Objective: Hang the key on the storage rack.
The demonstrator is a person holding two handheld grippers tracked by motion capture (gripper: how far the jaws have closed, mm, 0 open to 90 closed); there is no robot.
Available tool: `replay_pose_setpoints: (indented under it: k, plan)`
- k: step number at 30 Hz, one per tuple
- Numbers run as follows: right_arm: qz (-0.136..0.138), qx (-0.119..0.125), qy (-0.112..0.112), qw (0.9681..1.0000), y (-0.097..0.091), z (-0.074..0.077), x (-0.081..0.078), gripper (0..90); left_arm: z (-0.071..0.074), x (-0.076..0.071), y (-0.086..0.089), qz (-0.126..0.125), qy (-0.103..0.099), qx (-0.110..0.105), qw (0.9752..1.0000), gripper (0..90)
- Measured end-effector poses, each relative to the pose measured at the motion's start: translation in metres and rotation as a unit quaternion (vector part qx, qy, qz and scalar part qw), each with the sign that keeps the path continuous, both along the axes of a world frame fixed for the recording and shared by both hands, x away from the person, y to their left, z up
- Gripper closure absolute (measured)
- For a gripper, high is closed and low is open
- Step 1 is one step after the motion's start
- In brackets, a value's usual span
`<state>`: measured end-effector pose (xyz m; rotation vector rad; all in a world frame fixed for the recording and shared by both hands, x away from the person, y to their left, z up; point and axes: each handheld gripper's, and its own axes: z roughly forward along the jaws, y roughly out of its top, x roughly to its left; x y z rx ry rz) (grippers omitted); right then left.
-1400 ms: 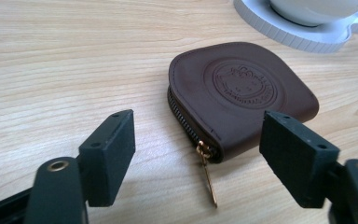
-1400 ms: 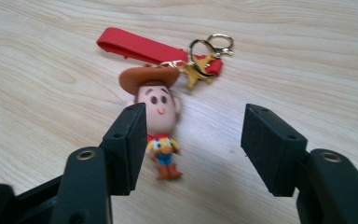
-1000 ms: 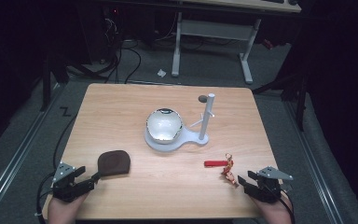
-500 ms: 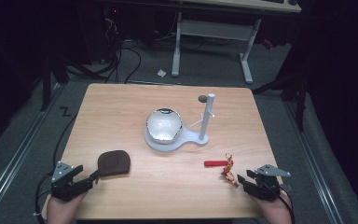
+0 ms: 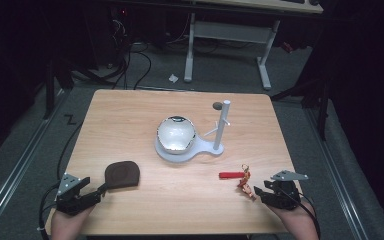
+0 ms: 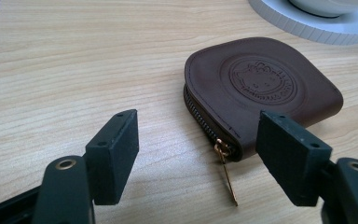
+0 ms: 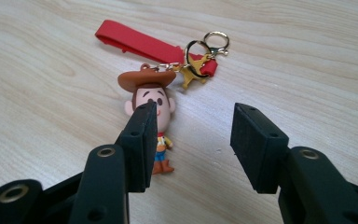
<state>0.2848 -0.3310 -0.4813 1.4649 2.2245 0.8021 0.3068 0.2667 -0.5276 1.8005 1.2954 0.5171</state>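
Two grippers rest at the near edge of the wooden table [image 5: 130,110], one in each hand of the person. The left gripper [image 5: 98,190] is at about 8 o'clock from the table's middle in the high view. Its jaws stand wide apart and hold nothing. In the left gripper view, the brown leather pouch [image 6: 261,91] lies flat just ahead of the jaws, toward 1 o'clock, with its zipper side facing them. The small gold zipper pull [image 6: 226,170] lies on the wood between the two jaws, and no pad touches it.

The right gripper [image 5: 258,190] is at about 4 o'clock from the table's middle. Its jaws have just been opening a little, and they are released now, gripping nothing. In the right gripper view, the cowboy figure keychain [image 7: 151,107] lies flat on the table. The gripper's left jaw partly covers the figure's body, so I cannot tell if it touches it. From the figure's brown hat, a gold star charm [image 7: 193,70], the key rings and the red strap [image 7: 140,42] go on toward 11 o'clock.

At the table's middle stands a white stand [image 5: 200,150] with a shiny round bowl [image 5: 176,134] on it and an upright white post [image 5: 222,125] at 3 o'clock of the bowl.
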Motion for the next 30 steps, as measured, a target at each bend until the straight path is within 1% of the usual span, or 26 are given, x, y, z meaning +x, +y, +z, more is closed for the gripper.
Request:
replay_pose_setpoints:
  k: [3,5,7,9,15,17,18,19,20,21,22,25,28,29,30]
  plan:
    - [0.006,-0.006,0.005,0.9999,0.002,0.002,0.001,51.5,0.0,0.0,0.001,0.001,0.0,-0.003,1.0,30.7]
    - [0.013,-0.015,0.015,0.9997,0.006,0.004,0.003,51.5,0.0,-0.001,0.001,-0.001,0.0,-0.006,1.0,30.7]
    - [0.016,-0.018,0.018,0.9996,0.007,0.004,0.004,51.5,0.0,-0.001,0.001,-0.001,0.0,-0.006,1.0,30.7]
    - [0.025,-0.025,0.032,0.9989,0.012,0.003,0.006,51.3,0.0,-0.001,0.001,-0.002,-0.001,-0.007,1.0,30.7]
    - [0.045,-0.052,0.057,0.996,0.021,-0.002,0.008,51.2,0.0,-0.001,0.002,-0.004,-0.001,-0.012,0.9999,30.8]
    - [0.049,-0.057,0.066,0.995,0.024,-0.003,0.008,51.2,0.0,-0.001,0.002,-0.004,-0.002,-0.012,0.9999,30.8]
    - [0.049,-0.057,0.066,0.995,0.024,-0.003,0.008,51.2,0.0,-0.001,0.002,-0.005,-0.002,-0.012,0.9999,30.8]
    - [0.053,-0.06,0.07,0.9943,0.025,-0.004,0.009,51.2,0.0,-0.001,0.002,-0.005,-0.001,-0.012,0.9999,30.8]
    - [0.058,-0.068,0.076,0.993,0.028,-0.005,0.009,51.0,-0.001,-0.002,0.002,-0.007,-0.001,-0.012,0.9999,30.9]
    - [0.058,-0.068,0.076,0.993,0.028,-0.005,0.009,51.0,-0.001,-0.002,0.002,-0.007,-0.001,-0.012,0.9999,30.9]
    - [0.063,-0.075,0.083,0.9917,0.03,-0.005,0.011,50.7,-0.001,-0.002,0.002,-0.007,0.0,-0.012,0.9999,31.0]
    - [0.073,-0.084,0.093,0.9895,0.034,-0.006,0.014,50.5,0.0,-0.002,0.001,-0.009,-0.001,-0.012,0.9999,31.1]
    - [0.08,-0.1,0.103,0.9864,0.04,-0.005,0.018,49.8,-0.001,-0.001,0.001,-0.01,0.0,-0.011,0.9999,31.2]
    - [0.08,-0.1,0.103,0.9864,0.04,-0.005,0.018,49.8,-0.001,-0.001,0.0,-0.01,0.0,-0.011,0.9999,31.2]
    - [0.086,-0.111,0.106,0.9844,0.043,-0.004,0.023,49.4,-0.001,-0.001,0.0,-0.01,0.0,-0.011,0.9999,31.2]
